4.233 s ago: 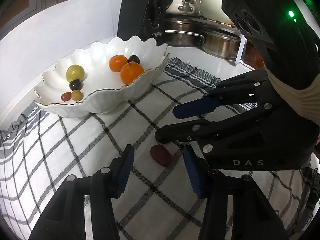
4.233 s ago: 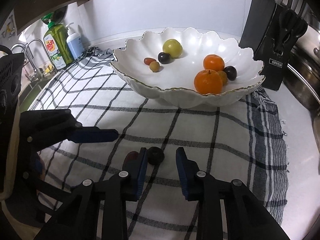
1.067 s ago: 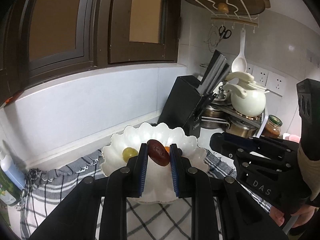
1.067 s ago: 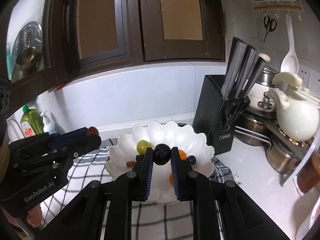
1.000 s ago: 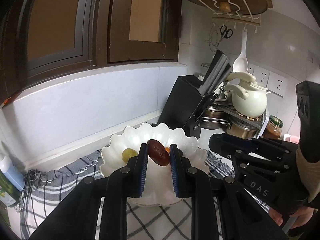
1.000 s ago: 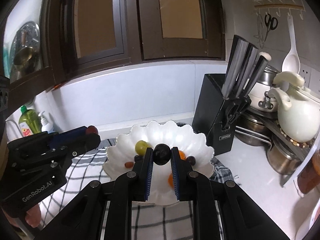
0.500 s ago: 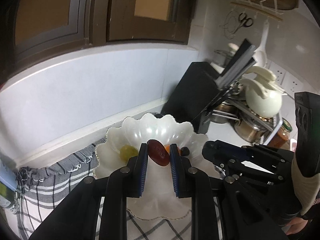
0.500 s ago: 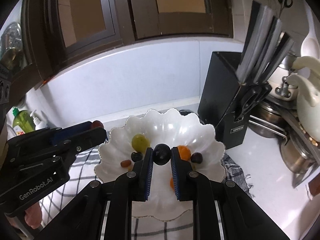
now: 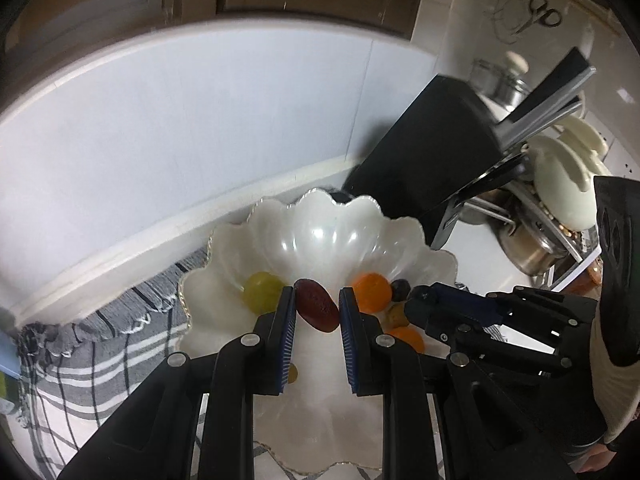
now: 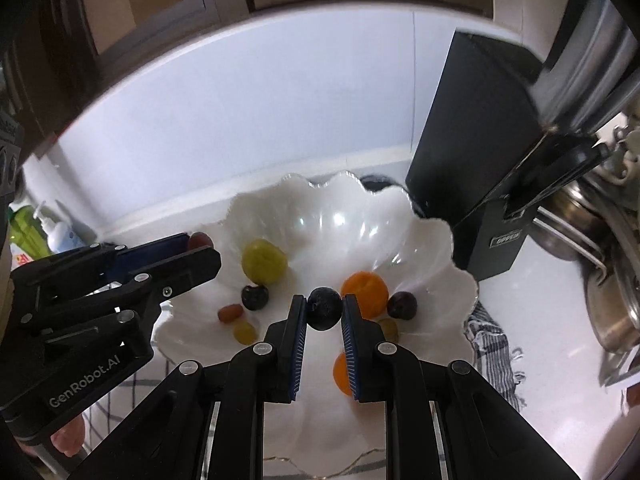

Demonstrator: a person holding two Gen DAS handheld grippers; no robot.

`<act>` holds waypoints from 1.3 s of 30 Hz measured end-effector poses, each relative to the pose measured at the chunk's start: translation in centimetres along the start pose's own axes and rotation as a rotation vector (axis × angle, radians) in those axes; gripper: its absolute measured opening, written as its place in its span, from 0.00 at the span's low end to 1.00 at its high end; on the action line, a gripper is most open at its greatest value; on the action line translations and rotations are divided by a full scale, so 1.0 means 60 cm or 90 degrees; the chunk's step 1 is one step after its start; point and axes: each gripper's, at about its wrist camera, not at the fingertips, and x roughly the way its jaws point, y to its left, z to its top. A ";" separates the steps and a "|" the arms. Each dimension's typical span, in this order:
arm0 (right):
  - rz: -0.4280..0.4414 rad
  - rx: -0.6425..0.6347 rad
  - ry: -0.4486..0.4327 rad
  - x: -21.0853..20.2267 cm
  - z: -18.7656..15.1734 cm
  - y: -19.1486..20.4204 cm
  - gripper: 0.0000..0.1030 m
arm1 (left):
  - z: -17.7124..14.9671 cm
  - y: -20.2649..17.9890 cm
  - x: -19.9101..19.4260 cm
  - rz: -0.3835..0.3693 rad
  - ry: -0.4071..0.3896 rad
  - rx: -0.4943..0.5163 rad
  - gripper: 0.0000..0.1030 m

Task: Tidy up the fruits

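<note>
My left gripper (image 9: pixel 316 306) is shut on a dark red date (image 9: pixel 316 305) and hangs over the white scalloped bowl (image 9: pixel 320 224). In the right wrist view my right gripper (image 10: pixel 323 309) is shut on a dark round plum (image 10: pixel 323 308), also above the bowl (image 10: pixel 344 216). Inside the bowl lie a green fruit (image 10: pixel 264 261), an orange (image 10: pixel 365 288), a second orange (image 10: pixel 342 374), dark berries (image 10: pixel 255 297) and small fruits. The left gripper (image 10: pixel 196 245) shows at the left of the right wrist view, the right gripper (image 9: pixel 418 294) at the right of the left wrist view.
A black knife block (image 10: pixel 484 160) stands right behind the bowl. Steel pots (image 10: pixel 600 280) and a white kettle (image 9: pixel 568 184) are at the right. A checked cloth (image 9: pixel 80 360) lies under the bowl. Soap bottles (image 10: pixel 44 228) stand at the far left.
Both grippers have moved closer to the bowl and tilted downward, each still holding its fruit. The bowl now fills more of both views.
</note>
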 end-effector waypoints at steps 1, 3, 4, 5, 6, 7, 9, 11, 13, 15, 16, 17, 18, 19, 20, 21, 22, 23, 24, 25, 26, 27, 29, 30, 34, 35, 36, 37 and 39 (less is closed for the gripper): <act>0.002 0.004 0.010 0.008 0.000 -0.003 0.19 | 0.000 0.003 0.007 -0.002 0.008 -0.004 0.22; 0.006 0.010 0.028 0.024 -0.001 -0.010 0.19 | 0.002 0.006 0.020 -0.001 0.021 -0.010 0.22; 0.006 0.014 0.039 0.035 -0.002 -0.014 0.19 | 0.002 0.007 0.027 -0.001 0.028 -0.012 0.22; 0.007 0.016 0.047 0.041 -0.003 -0.016 0.19 | 0.003 0.007 0.036 -0.002 0.037 -0.015 0.22; 0.009 0.019 0.056 0.050 -0.004 -0.019 0.19 | 0.004 0.009 0.041 -0.002 0.044 -0.018 0.22; 0.009 0.022 0.064 0.057 -0.005 -0.021 0.19 | 0.003 0.011 0.051 0.000 0.056 -0.021 0.22; 0.009 0.027 0.078 0.070 -0.006 -0.026 0.19 | 0.003 0.012 0.063 -0.001 0.069 -0.025 0.22; 0.005 0.028 0.087 0.079 -0.007 -0.029 0.19 | 0.000 0.015 0.076 -0.002 0.084 -0.030 0.22; 0.003 0.029 0.095 0.086 -0.008 -0.032 0.19 | -0.001 0.016 0.085 -0.004 0.097 -0.031 0.22; 0.001 0.032 0.098 0.089 -0.009 -0.034 0.19 | -0.005 0.017 0.093 -0.012 0.113 -0.035 0.24; 0.000 0.032 0.097 0.089 -0.010 -0.035 0.19 | -0.006 0.017 0.096 -0.015 0.117 -0.036 0.25; -0.001 0.029 0.096 0.089 -0.010 -0.035 0.19 | -0.007 0.017 0.096 -0.012 0.117 -0.037 0.26; -0.002 0.026 0.097 0.088 -0.011 -0.034 0.20 | -0.009 0.017 0.095 -0.007 0.115 -0.037 0.36; -0.003 0.024 0.097 0.087 -0.010 -0.034 0.22 | -0.009 0.017 0.093 -0.004 0.111 -0.038 0.44; -0.005 0.023 0.096 0.086 -0.010 -0.034 0.28 | -0.009 0.018 0.090 -0.005 0.107 -0.040 0.45; -0.009 0.024 0.095 0.084 -0.011 -0.034 0.31 | -0.009 0.020 0.088 -0.004 0.106 -0.041 0.45; -0.011 0.024 0.094 0.086 -0.010 -0.034 0.33 | -0.010 0.020 0.084 0.000 0.106 -0.042 0.46; -0.014 0.027 0.092 0.085 -0.010 -0.035 0.33 | -0.009 0.020 0.081 0.003 0.105 -0.042 0.46; -0.016 0.030 0.089 0.083 -0.011 -0.036 0.33 | -0.009 0.021 0.076 0.010 0.100 -0.042 0.47; -0.017 0.032 0.085 0.080 -0.011 -0.036 0.34 | -0.010 0.021 0.069 0.020 0.093 -0.039 0.49; -0.019 0.034 0.081 0.075 -0.012 -0.036 0.38 | -0.010 0.021 0.065 0.031 0.088 -0.035 0.50; -0.025 0.035 0.076 0.070 -0.012 -0.036 0.40 | -0.011 0.021 0.058 0.043 0.081 -0.032 0.53; -0.041 0.032 0.059 0.058 -0.016 -0.034 0.43 | -0.013 0.023 0.042 0.068 0.070 -0.028 0.56; -0.047 0.031 0.052 0.052 -0.017 -0.033 0.45 | -0.014 0.022 0.035 0.082 0.064 -0.023 0.57; -0.072 0.035 0.018 0.023 -0.026 -0.027 0.57 | -0.024 0.028 0.001 0.155 0.032 -0.008 0.68; -0.076 0.037 0.009 0.014 -0.029 -0.024 0.59 | -0.027 0.030 -0.006 0.167 0.025 -0.006 0.69; -0.078 0.039 0.003 0.008 -0.032 -0.022 0.61 | -0.032 0.030 -0.017 0.187 0.016 -0.004 0.73; -0.081 0.041 -0.005 0.001 -0.036 -0.019 0.62 | -0.037 0.031 -0.025 0.200 0.010 0.001 0.75; -0.085 0.044 -0.023 -0.017 -0.044 -0.010 0.64 | -0.047 0.032 -0.039 0.221 -0.002 0.008 0.78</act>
